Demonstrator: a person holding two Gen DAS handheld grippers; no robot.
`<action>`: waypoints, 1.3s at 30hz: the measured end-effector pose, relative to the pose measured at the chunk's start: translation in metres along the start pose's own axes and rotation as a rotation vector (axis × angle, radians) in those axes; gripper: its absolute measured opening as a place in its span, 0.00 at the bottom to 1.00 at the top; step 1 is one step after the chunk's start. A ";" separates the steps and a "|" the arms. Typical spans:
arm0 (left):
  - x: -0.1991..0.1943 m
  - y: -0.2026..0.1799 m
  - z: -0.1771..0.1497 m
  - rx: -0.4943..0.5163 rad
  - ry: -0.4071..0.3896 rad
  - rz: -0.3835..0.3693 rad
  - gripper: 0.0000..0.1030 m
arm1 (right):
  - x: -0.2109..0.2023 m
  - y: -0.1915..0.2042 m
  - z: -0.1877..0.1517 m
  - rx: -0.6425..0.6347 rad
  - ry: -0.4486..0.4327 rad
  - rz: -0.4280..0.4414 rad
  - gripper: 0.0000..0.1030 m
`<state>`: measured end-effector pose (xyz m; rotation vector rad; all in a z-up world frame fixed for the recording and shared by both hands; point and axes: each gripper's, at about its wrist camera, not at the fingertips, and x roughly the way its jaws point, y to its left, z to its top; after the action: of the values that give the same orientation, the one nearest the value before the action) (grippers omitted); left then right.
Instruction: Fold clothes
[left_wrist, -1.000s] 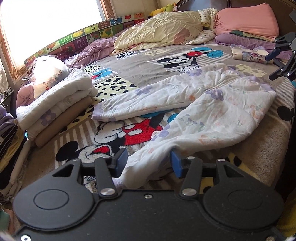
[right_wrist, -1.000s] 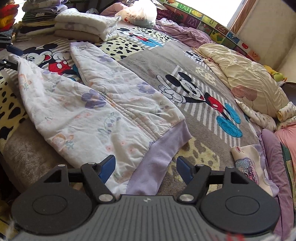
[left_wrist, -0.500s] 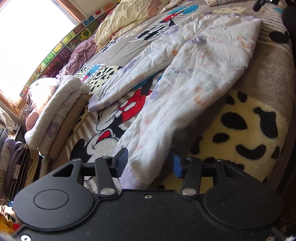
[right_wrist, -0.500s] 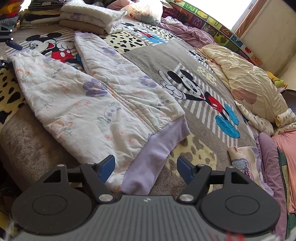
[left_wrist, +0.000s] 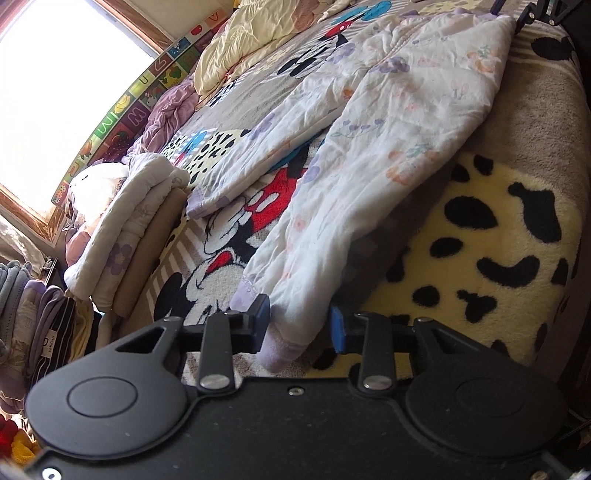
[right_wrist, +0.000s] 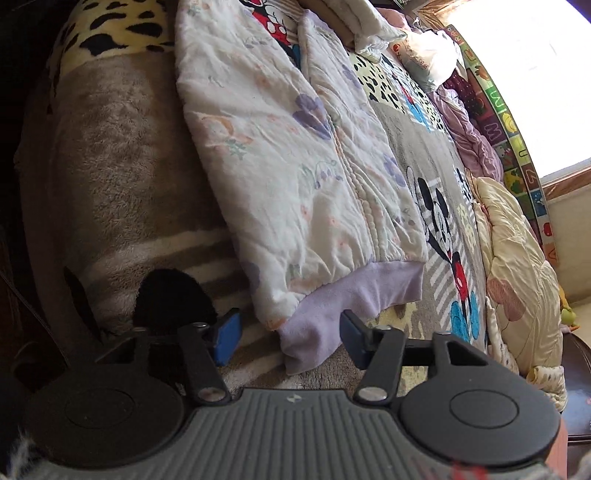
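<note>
White floral pyjama trousers (left_wrist: 369, 147) with lilac cuffs and a lilac waistband lie spread on the Mickey Mouse blanket (left_wrist: 517, 240). My left gripper (left_wrist: 299, 326) is open, its jaws on either side of the near leg's lilac cuff (left_wrist: 277, 350). My right gripper (right_wrist: 288, 332) is open around the near corner of the lilac waistband (right_wrist: 351, 288); the trousers (right_wrist: 288, 147) stretch away from it. The right gripper also shows at the far top right of the left wrist view (left_wrist: 532, 11).
A stack of folded clothes (left_wrist: 125, 225) sits at the left of the bed, with more piled garments (left_wrist: 33, 306) beyond the edge. A cream duvet (right_wrist: 517, 258) and a purple cloth (right_wrist: 469, 140) lie along the window side. The bed edge drops off near both grippers.
Both grippers have dropped lower and closer to the trousers. The left jaws now straddle the leg cuff, and the right jaws now straddle the waistband corner. Both stay open.
</note>
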<state>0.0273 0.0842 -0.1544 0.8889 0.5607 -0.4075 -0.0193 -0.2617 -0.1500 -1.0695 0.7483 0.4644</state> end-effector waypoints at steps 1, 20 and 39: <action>0.001 0.001 0.000 -0.005 -0.001 0.007 0.18 | 0.005 -0.001 0.000 0.004 0.004 0.008 0.28; 0.066 0.125 0.083 -0.522 -0.098 0.030 0.10 | 0.005 -0.152 0.012 0.456 -0.137 0.076 0.13; 0.159 0.169 0.115 -0.754 0.004 0.002 0.10 | 0.119 -0.220 0.006 0.694 -0.041 0.231 0.13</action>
<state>0.2783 0.0706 -0.0904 0.1651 0.6517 -0.1634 0.2091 -0.3502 -0.1023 -0.3266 0.9098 0.3759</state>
